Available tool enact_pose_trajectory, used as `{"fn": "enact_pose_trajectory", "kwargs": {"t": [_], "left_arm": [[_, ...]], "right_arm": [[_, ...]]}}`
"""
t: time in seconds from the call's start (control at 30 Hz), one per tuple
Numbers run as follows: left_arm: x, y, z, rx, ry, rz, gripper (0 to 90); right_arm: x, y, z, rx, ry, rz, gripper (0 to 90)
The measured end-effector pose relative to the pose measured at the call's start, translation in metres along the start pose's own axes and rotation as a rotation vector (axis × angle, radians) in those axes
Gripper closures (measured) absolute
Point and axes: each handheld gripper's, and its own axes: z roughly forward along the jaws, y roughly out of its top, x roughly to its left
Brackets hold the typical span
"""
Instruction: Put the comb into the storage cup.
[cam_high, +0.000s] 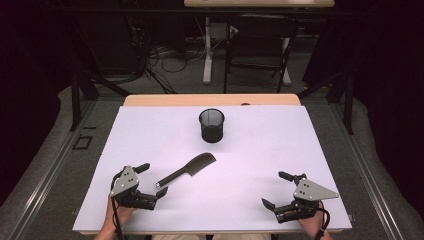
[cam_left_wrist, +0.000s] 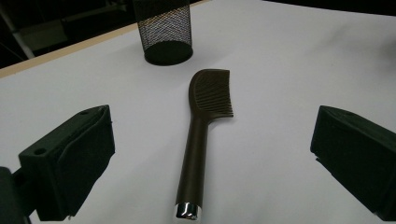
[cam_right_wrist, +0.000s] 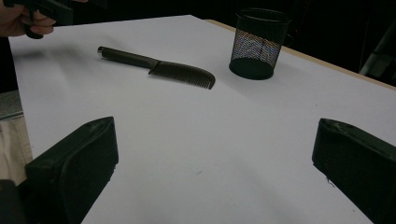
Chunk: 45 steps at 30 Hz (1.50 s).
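**Comb lies ahead of the open left tongs**

The left tongs (cam_high: 152, 181) stand wide open and hold nothing. The long dark plastic comb with a silver-capped handle (cam_left_wrist: 201, 135) lies flat on the white bench (cam_high: 260, 150), its handle end just ahead of the gap between the jaws, teeth end farther off. The right tongs (cam_high: 276, 190), also wide open and empty, sit well apart from it. Beyond the comb stands a black wire-mesh cup (cam_high: 212, 125); I cannot tell whether anything is in it.

Bright, evenly lit white table (cam_high: 260, 165), dark surroundings, soft shadows.
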Motion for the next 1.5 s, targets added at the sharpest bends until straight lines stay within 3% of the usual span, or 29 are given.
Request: {"fn": "enact_pose_trajectory", "kwargs": {"t": [0.9,1.5], "left_arm": [[0.020,0.025,0.015,0.092,-0.013,-0.019,0.0],[0.022,0.045,0.033,0.253,-0.045,0.002,0.0]], "right_arm": [[-0.002,-0.001,0.002,0.016,0.008,-0.001,0.2],[-0.002,-0.002,0.000,0.014,-0.001,-0.001,0.1]]}}
